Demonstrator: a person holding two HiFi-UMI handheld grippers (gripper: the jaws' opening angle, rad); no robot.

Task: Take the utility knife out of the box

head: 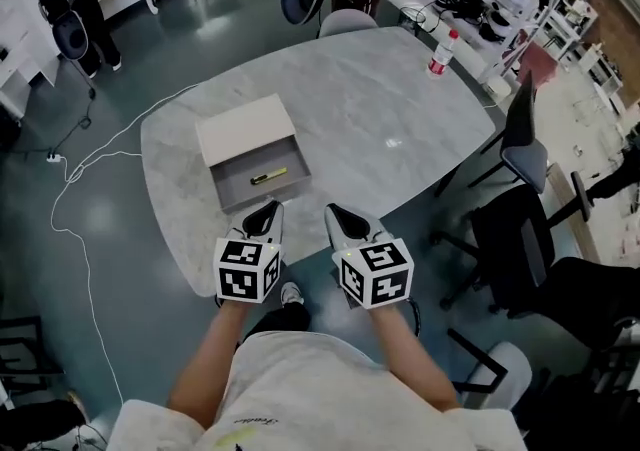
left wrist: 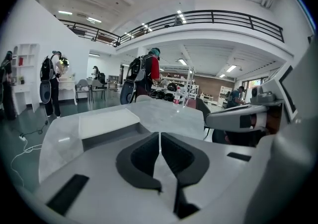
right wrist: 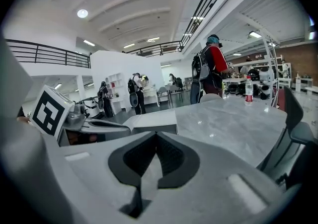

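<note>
**Both grippers shut and empty; knife [head: 268, 176] lying in box [head: 250, 195]**

- Left gripper [head: 264, 215]: held over the near edge of the table [head: 380, 109], pointing at the front wall of the box and near it. Its own view shows the jaws [left wrist: 160, 133] pressed together with nothing between them.
- Right gripper [head: 343, 217]: alongside the left one, just right of the box's near corner, over bare tabletop. Jaws closed tip to tip, nothing held.
- Box: pale, lying open on the left part of the table, lid [head: 245, 127] folded back on the far side, grey tray facing the person.
- Knife: small, yellow and dark, lying flat on the tray floor towards its right side, apart from both grippers.
- Table: grey marbled top, rounded outline.
- Bottle [head: 440, 54]: upright near the far right edge, red label.
- Chairs [head: 520, 239]: dark, beside the table's right side.
- Cable [head: 75, 229]: white, trailing over the floor at left.
</note>
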